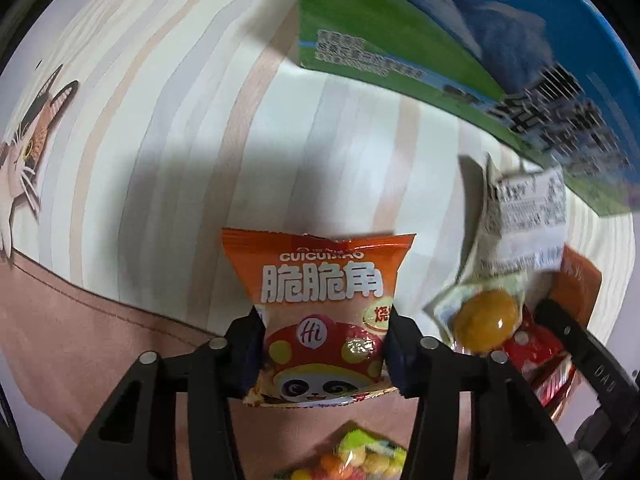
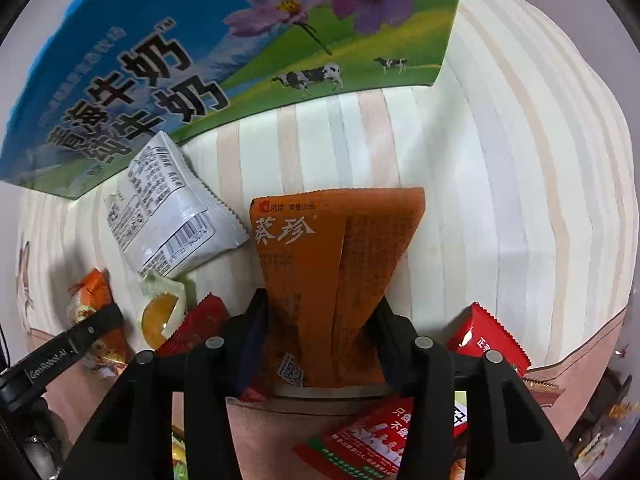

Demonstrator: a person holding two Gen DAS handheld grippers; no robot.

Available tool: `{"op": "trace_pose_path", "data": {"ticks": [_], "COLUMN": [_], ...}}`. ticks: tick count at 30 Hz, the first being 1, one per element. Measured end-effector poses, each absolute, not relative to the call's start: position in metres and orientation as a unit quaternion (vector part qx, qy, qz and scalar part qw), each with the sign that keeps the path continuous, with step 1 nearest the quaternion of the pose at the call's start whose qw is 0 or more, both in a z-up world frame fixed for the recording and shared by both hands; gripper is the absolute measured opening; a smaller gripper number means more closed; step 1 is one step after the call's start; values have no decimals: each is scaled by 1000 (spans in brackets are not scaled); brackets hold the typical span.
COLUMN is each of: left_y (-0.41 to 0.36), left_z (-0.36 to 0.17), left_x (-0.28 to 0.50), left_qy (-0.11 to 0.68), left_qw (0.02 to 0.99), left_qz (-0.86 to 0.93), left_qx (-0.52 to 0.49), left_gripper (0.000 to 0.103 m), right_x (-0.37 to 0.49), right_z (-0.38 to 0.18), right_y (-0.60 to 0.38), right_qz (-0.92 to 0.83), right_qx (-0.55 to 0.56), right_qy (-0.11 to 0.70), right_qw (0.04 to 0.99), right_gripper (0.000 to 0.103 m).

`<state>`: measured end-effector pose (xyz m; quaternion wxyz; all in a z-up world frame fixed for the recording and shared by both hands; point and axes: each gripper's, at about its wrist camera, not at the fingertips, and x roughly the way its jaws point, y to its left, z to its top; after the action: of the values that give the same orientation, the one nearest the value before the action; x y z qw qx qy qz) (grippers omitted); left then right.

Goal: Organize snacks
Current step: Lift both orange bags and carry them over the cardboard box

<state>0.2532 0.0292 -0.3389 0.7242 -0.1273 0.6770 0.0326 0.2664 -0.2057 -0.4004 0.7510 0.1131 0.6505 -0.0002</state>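
Observation:
My left gripper [image 1: 324,348] is shut on an orange panda snack bag [image 1: 320,300] and holds it above the striped cloth [image 1: 180,140]. My right gripper [image 2: 320,336] is shut on an orange seed packet [image 2: 336,264], held upright over the cloth. A blue and green milk carton box [image 2: 200,40] stands at the back; it also shows in the left wrist view [image 1: 460,40]. A white snack bag [image 2: 172,204] lies by the box. A clear packet with a yellow egg yolk [image 2: 160,316] lies beside it.
Red snack packets [image 2: 486,338] lie on the pink cloth edge near the right gripper. A bag of coloured candies [image 1: 360,460] lies under the left gripper. A cat print [image 1: 24,152] is on the cloth at the left.

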Motion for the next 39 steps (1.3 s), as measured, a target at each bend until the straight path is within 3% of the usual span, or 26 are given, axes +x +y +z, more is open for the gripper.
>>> {"op": "trace_pose_path", "data": {"ticks": [6, 15, 28, 33, 39], "left_y": [29, 8, -14, -16, -23], "left_z": [-312, -221, -105, -89, -115], "left_x": [239, 234, 330, 379, 437], "left_qy": [675, 628, 546, 538, 564], "left_qw": [727, 766, 823, 832, 820], "left_qz": [11, -58, -107, -95, -74], "left_qx": [-125, -123, -114, -97, -66], "left_gripper": [45, 45, 45, 45, 45], "right_x": [254, 246, 321, 369, 431], "right_z": [-375, -294, -184, -169, -185], "right_y": [-224, -211, -218, -223, -228], "right_qz": [37, 114, 147, 130, 101], "right_qx": [174, 197, 174, 149, 109], "right_qy": [635, 582, 525, 526, 560], "right_qw": [752, 781, 820, 827, 815], "right_gripper": [45, 44, 44, 44, 44]}}
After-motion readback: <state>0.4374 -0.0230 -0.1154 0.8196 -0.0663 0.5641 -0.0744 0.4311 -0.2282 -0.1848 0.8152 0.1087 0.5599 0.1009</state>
